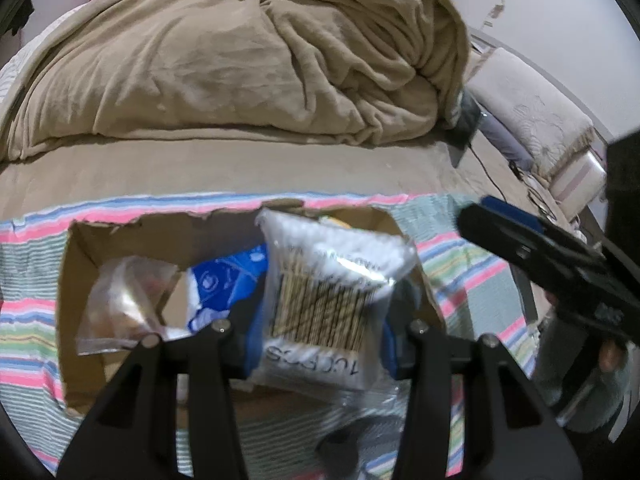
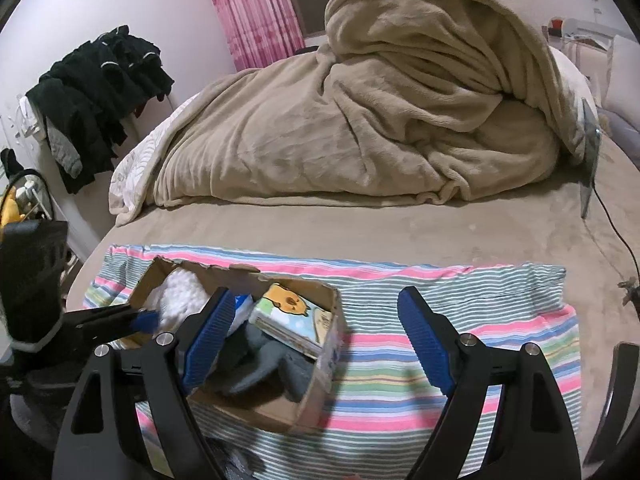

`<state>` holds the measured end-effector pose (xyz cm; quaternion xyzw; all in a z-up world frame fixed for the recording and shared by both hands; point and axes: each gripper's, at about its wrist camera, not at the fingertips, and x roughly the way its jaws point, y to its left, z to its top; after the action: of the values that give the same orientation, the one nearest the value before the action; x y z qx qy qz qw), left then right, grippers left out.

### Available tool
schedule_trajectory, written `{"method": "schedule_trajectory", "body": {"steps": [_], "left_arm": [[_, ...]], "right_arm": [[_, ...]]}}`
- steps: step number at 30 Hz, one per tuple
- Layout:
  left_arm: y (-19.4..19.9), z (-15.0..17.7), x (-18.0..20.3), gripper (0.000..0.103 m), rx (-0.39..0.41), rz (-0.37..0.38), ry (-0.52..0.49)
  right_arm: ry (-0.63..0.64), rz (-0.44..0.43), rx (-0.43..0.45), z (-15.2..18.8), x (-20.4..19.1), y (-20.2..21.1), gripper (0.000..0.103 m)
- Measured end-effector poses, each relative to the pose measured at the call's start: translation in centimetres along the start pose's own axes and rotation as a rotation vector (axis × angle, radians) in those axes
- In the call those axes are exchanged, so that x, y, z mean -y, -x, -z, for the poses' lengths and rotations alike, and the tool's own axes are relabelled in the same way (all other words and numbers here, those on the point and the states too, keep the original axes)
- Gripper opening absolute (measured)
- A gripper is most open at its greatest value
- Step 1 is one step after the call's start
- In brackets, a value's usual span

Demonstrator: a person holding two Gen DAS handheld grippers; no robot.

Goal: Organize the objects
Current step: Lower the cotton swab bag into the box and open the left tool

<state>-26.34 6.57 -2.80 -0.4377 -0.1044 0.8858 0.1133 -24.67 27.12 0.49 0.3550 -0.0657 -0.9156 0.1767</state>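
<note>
L gripper (image 1: 320, 328) fingers are clamping a cotton swab pack (image 1: 328, 292) over the cardboard box (image 2: 324, 364) on striped cloth (image 2: 460, 320). R gripper (image 2: 320, 344) fingers are gaping apart, holding nothing, hovering beside box.

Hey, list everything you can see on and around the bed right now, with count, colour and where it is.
Cardboard box: one, brown, open, on the striped cloth.
Cotton swab pack: one, clear with wooden sticks, held over the box.
Blue and white packet: one, inside the box.
Clear plastic bag: one, inside the box, left side.
Cartoon booklet: one, pale blue with an orange figure, in the box.
Grey item: one, in the box; kind unclear.
Striped cloth: one, pink, green, blue, on the bed.
Blanket: one, beige, heaped on the bed.
Dark clothes: a pile, by the wall.
Curtains: pink, behind.
Left gripper: jaws shut on the pack.
Right gripper: jaws open, empty.
</note>
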Motion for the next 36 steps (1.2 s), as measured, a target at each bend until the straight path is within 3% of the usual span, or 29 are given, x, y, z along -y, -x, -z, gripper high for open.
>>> {"method": "schedule_trajectory", "body": {"steps": [9, 14, 18, 21, 27, 36], "left_arm": [[-4.6, 1.0, 0.7, 0.049, -0.076, -0.093, 0.000], [-5.0, 1.0, 0.6, 0.051, -0.080, -0.107, 0.012], [-3.7, 1.3, 0.9, 0.059, -0.076, -0.101, 0.004], [-2.5, 1.8, 1.0, 0.070, -0.070, -0.086, -0.010], [1.6, 3.6, 0.4, 0.080, -0.004, -0.101, -0.020], [8.3, 7.5, -0.8, 0.080, 0.102, -0.144, -0.066]], "right_arm": [[0.005, 0.002, 0.007, 1.2, 2.2, 1.0, 0.086], [0.020, 0.009, 0.022, 2.3, 2.5, 1.7, 0.086], [0.065, 0.043, 0.030, 3.3, 1.9, 2.6, 0.086], [0.082, 0.058, 0.033, 3.7, 1.4, 3.3, 0.086], [0.096, 0.089, -0.001, 5.0, 0.1, 3.8, 0.086], [0.101, 0.100, -0.063, 6.8, -3.4, 4.7, 0.086]]}}
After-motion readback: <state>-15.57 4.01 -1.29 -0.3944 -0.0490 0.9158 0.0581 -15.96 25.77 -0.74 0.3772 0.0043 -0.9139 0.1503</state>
